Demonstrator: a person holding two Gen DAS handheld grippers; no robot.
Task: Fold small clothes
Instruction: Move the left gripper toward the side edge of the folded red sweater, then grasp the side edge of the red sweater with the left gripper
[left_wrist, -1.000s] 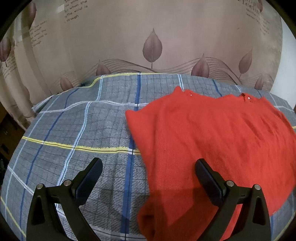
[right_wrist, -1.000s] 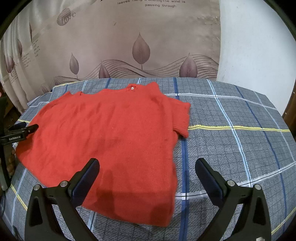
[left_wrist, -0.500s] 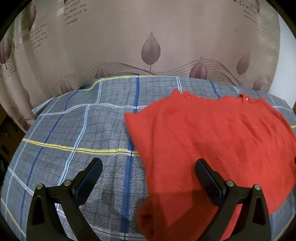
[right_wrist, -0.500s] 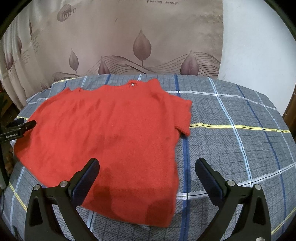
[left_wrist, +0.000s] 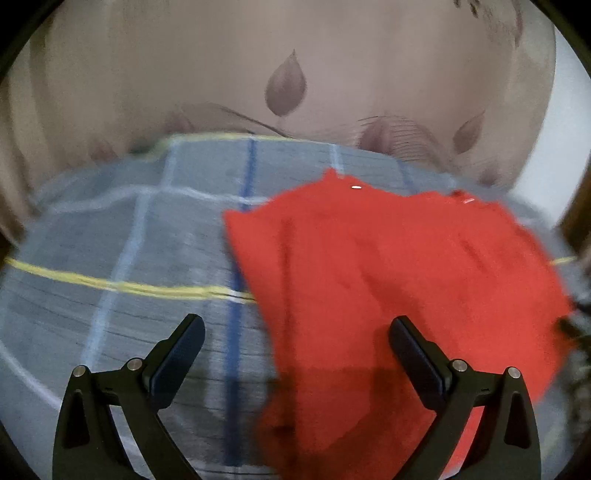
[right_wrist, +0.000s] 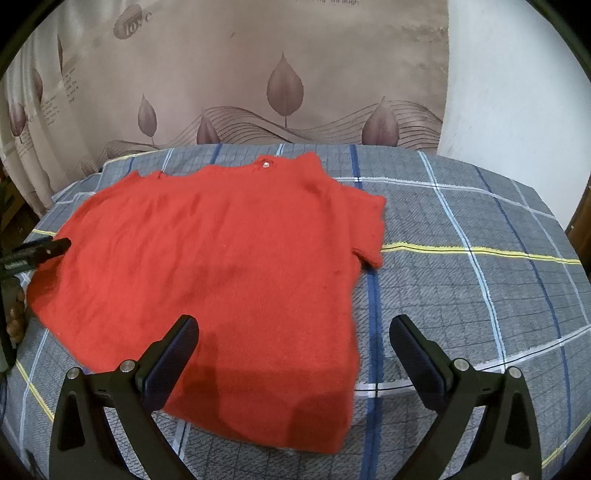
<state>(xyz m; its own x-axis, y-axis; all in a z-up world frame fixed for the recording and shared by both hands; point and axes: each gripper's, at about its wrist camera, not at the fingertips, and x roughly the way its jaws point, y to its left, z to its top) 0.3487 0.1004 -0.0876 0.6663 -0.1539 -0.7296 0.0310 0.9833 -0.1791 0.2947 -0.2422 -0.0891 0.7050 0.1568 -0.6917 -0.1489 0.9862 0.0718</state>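
Red sweater (right_wrist: 221, 280) unmoved; left claw (left_wrist: 295, 354) has crept closer.

The left wrist view is now motion-blurred, and in it the red knit top (left_wrist: 399, 280) sits lower and further toward 3 o'clock. In the right wrist view, the left gripper's fingertip (right_wrist: 55, 246) reaches the top's 9 o'clock edge.

Fuzzy matt knit sweater (right_wrist: 221, 266) (woven bedsheet (right_wrist: 461, 295))

Left gripper (left_wrist: 297, 343) and right gripper (right_wrist: 293, 341) — identical: black arched plastic frames, dark blue ribbed pads (right_wrist: 168, 363) on the inner faces, silver screws (right_wrist: 461, 363) at five and seven o'clock.
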